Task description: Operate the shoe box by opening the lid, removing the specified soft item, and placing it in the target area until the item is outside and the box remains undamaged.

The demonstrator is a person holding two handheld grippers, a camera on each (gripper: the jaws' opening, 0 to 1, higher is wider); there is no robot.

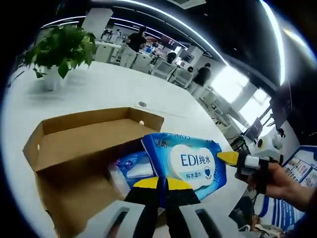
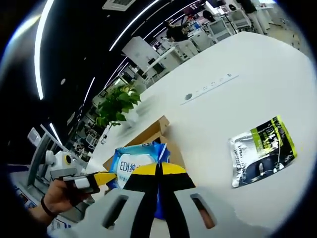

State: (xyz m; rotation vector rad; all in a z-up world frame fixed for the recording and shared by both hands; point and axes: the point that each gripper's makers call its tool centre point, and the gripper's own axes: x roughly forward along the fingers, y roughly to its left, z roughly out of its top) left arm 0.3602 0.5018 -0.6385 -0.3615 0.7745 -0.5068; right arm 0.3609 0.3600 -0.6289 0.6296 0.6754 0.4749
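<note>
A blue pack of EDI wet wipes (image 1: 190, 163) is held clear of the open cardboard shoe box (image 1: 79, 148) on a white table (image 1: 99, 87), with the left gripper (image 1: 159, 184) pinched on the pack's lower edge, its yellow-tipped jaws pressed together around the wrapper. In the right gripper view, the right gripper (image 2: 158, 171) is likewise closed on an edge of the same pack (image 2: 136, 161), so the soft item appears to be gripped from two sides at once. The box's lid is already folded back, and a second, paler packet (image 1: 131, 168) is seen lying inside, just behind the lifted pack. A silver-and-green pouch (image 2: 262, 151) lies on bare tabletop well apart from the box, and a potted plant (image 1: 59, 52) stands at the far side of the table. The removal is judged nearly complete. For the placing to go well, the pack should be carried level past the box wall without the cardboard being dragged, and lowered onto open table before either grip is released.
</note>
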